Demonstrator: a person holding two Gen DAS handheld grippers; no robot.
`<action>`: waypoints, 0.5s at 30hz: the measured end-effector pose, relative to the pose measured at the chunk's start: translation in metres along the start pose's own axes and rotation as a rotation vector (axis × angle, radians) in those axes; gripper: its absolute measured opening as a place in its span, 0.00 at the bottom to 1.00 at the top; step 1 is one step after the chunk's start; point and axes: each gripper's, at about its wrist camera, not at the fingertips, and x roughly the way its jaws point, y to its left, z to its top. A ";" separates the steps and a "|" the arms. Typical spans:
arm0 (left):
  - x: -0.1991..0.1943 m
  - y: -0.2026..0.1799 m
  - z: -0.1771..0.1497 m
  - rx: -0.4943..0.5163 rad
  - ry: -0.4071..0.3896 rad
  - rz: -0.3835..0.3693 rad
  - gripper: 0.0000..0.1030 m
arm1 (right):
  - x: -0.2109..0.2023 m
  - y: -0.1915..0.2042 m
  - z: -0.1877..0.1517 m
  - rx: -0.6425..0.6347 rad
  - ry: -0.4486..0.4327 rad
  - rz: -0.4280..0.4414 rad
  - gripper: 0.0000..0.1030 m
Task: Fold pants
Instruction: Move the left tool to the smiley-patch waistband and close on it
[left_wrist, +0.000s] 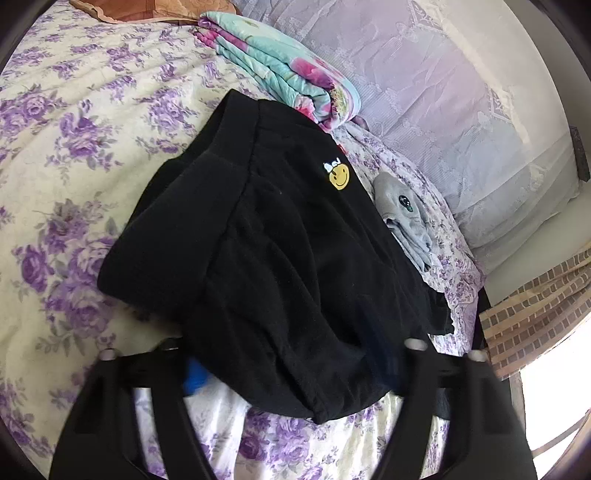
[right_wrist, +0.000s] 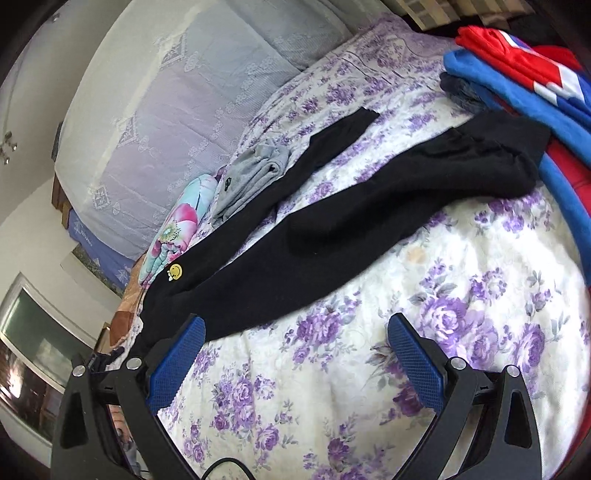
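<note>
We note black pants with a yellow smiley patch. Bedsheet: cream, purple rose print. Folded quilt: turquoise with pink flowers. Grey garment. Stacked clothes: red and blue. Gripper pads: blue, cross-hatched.

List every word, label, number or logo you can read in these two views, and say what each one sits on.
No readable words or numbers.
Black pants: yellow smiley-face patch with small white marks above it, too blurred to read.
Grey folded garment: small dark round emblem, too small to read.
</note>
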 end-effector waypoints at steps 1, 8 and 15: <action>0.003 0.002 0.001 -0.008 0.008 -0.019 0.34 | -0.002 -0.002 0.002 0.019 0.000 0.019 0.96; -0.029 0.010 0.017 -0.017 -0.064 -0.122 0.09 | 0.008 -0.021 0.029 0.174 0.047 0.090 0.96; -0.062 0.013 0.048 -0.003 -0.108 -0.068 0.09 | 0.067 -0.026 0.089 0.251 0.211 0.054 0.96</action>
